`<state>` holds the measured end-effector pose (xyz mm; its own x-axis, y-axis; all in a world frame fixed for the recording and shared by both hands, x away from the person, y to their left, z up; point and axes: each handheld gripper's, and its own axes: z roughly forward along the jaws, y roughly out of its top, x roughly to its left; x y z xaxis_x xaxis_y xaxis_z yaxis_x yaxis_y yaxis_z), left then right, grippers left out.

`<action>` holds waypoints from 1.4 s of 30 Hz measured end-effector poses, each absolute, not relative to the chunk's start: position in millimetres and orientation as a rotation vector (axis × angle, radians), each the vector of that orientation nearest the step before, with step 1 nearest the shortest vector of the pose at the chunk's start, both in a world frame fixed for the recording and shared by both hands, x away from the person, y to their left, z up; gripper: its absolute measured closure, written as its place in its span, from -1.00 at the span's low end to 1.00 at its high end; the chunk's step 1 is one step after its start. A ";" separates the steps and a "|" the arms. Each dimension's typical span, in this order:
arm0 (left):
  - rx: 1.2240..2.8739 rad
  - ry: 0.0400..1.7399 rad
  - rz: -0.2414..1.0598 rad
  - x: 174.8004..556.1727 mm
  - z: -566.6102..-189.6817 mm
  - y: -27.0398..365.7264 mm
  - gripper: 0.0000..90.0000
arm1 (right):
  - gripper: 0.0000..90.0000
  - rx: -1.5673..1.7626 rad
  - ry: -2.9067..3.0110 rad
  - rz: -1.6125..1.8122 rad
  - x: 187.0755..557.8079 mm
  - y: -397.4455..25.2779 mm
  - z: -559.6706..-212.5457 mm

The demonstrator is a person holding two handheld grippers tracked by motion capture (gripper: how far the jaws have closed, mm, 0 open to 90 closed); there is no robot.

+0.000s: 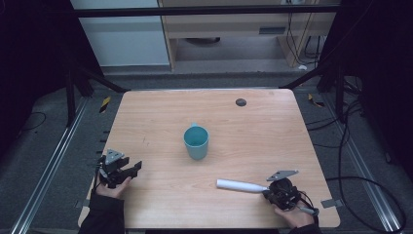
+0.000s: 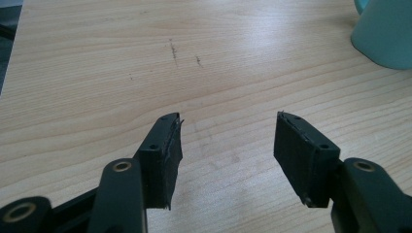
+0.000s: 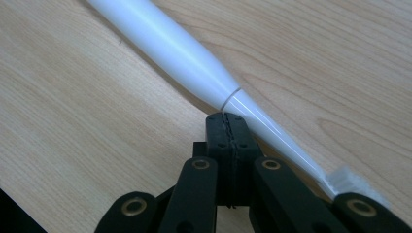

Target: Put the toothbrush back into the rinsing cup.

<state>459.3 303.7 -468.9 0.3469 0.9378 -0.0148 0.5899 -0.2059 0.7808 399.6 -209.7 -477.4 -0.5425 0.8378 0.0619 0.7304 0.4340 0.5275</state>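
A teal cup [image 1: 196,141] stands upright in the middle of the wooden table [image 1: 156,112]; its side appears at the top right of the left gripper view [image 2: 386,31]. A white toothbrush [image 1: 241,185] lies flat on the table at the front right, handle pointing left. My right gripper [image 1: 267,191] rests at its brush end. In the right gripper view the jaws [image 3: 226,119] are pressed together with nothing between them, and the toothbrush [image 3: 184,53] passes just beyond their tips, bristles at the lower right. My left gripper [image 1: 134,168] sits near the table's front left, jaws [image 2: 228,128] wide apart over bare wood.
A small dark round disc [image 1: 240,102] sits near the table's far edge. Cables [image 1: 350,146] trail on the floor to the right, and metal rails [image 1: 53,161] run along both sides. Faint scratch marks [image 2: 172,48] show on the wood ahead of the left gripper.
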 end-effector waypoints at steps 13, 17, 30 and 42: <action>1.900 1.335 0.625 459.3 -468.8 303.7 -0.05 | 1.00 1.409 2.442 0.728 409.6 -213.8 -479.1; 1.901 1.336 0.625 459.3 -468.9 303.8 -0.05 | 1.00 1.420 2.425 0.724 412.1 -214.6 -478.3; 1.902 1.335 0.626 459.3 -468.9 303.7 -0.05 | 1.00 1.459 2.374 0.714 422.6 -222.8 -477.8; 1.903 1.335 0.626 459.4 -468.9 303.8 -0.05 | 1.00 1.445 2.352 0.721 425.4 -221.4 -474.1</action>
